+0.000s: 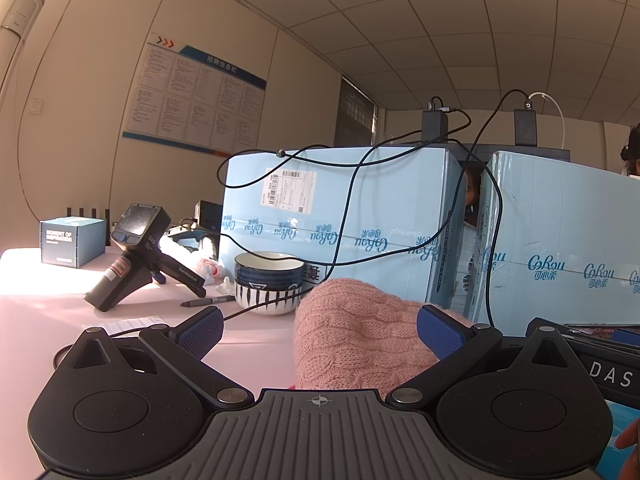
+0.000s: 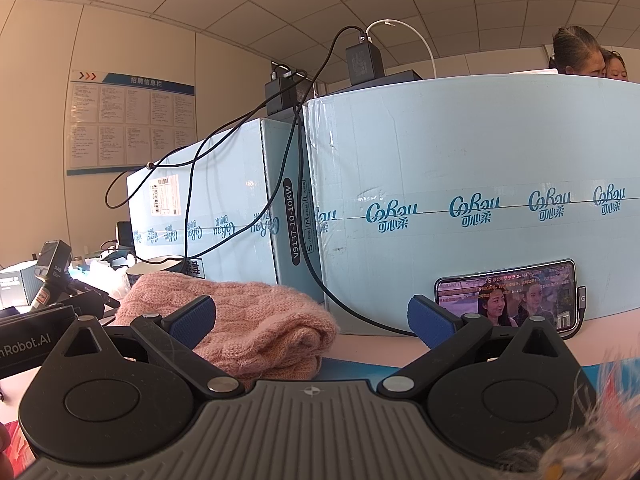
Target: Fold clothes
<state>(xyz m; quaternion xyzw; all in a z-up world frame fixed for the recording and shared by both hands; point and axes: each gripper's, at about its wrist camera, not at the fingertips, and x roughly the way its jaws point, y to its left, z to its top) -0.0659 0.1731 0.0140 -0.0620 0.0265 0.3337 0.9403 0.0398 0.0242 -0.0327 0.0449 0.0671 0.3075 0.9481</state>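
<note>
A pink cable-knit garment (image 1: 356, 332) lies folded in a thick bundle on the pale table (image 1: 256, 344). In the left wrist view it sits between my fingers, nearer the right one. My left gripper (image 1: 320, 330) is open and holds nothing. In the right wrist view the same pink bundle (image 2: 248, 320) lies ahead and left, by the left finger. My right gripper (image 2: 312, 322) is open and empty. The other gripper's black body (image 2: 32, 340) shows at the left edge.
Two large light-blue cartons (image 1: 340, 216) (image 2: 480, 200) stand close behind the garment, with black cables (image 1: 348, 208) hanging over them. Stacked bowls (image 1: 269, 282), a marker (image 1: 208, 301), a spare black gripper (image 1: 136, 252) and a small box (image 1: 72, 242) sit left. A lit phone (image 2: 506, 300) leans on the right carton.
</note>
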